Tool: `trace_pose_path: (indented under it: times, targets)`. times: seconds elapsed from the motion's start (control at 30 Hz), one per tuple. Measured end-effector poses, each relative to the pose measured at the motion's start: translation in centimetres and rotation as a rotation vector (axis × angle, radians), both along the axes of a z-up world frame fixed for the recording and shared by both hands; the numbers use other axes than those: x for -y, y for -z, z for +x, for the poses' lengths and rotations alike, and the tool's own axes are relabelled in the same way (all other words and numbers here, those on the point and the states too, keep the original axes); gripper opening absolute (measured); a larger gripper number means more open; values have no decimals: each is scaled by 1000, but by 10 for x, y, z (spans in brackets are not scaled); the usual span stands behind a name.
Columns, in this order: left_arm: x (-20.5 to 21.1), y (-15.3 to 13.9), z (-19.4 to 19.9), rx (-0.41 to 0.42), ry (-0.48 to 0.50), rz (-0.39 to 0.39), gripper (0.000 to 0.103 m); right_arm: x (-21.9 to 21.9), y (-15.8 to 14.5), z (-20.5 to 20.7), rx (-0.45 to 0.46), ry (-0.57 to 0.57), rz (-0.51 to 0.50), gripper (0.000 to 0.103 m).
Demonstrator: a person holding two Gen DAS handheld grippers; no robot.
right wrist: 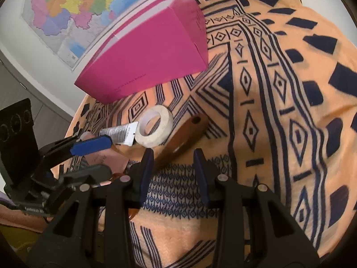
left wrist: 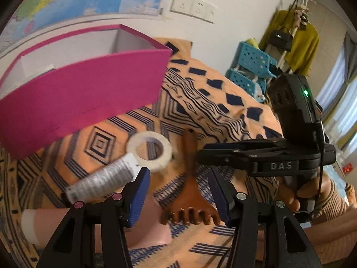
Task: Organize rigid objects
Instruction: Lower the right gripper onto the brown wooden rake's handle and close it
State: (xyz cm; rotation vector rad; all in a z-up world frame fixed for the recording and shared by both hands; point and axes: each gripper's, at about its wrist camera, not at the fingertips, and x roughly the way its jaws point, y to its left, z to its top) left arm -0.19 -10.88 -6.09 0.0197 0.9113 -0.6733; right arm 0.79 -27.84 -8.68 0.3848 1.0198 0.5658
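Note:
A brown wooden comb lies on the patterned blanket, teeth toward me, between the open fingers of my left gripper. A white tape roll and a silver-white tube lie just beyond, with a pink item under the left finger. A magenta box stands open behind them. In the right wrist view my right gripper is open and empty, hovering by the comb's handle, near the tape roll, the tube and the box.
The orange and navy patterned blanket covers the surface. A map hangs on the wall behind the box. Blue plastic baskets and a rack with a yellow garment stand at the far right.

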Motion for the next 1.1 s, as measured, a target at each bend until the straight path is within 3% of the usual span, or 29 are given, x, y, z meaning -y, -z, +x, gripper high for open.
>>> trace_pose_path:
  times: [0.17, 0.33, 0.5, 0.57, 0.7, 0.77, 0.8, 0.97, 1.1]
  targets:
    - [7, 10, 0, -35, 13, 11, 52, -8, 1, 3, 11, 3, 0, 39]
    - [16, 17, -1, -51, 46, 20, 40, -16, 1, 6, 19, 2, -23, 39]
    - [23, 26, 3, -79, 55, 32, 36, -24, 0, 10, 28, 15, -60, 39]
    - [24, 29, 5, -85, 54, 28, 35, -29, -1, 10, 37, 14, -75, 47]
    - [25, 29, 6, -81, 53, 23, 34, -40, -3, 6, 84, 12, -141, 49]
    - [24, 29, 7, -81, 52, 20, 34, -45, -3, 4, 116, 12, -208, 36]
    - [24, 29, 6, -79, 52, 20, 34, -45, -3, 4, 119, 18, -219, 35]
    - [24, 27, 11, -80, 41, 14, 34, -28, 0, 7, 82, 41, -120, 23]
    - [23, 28, 15, -94, 42, -6, 34, -16, 2, 7, 57, 51, -40, 19]
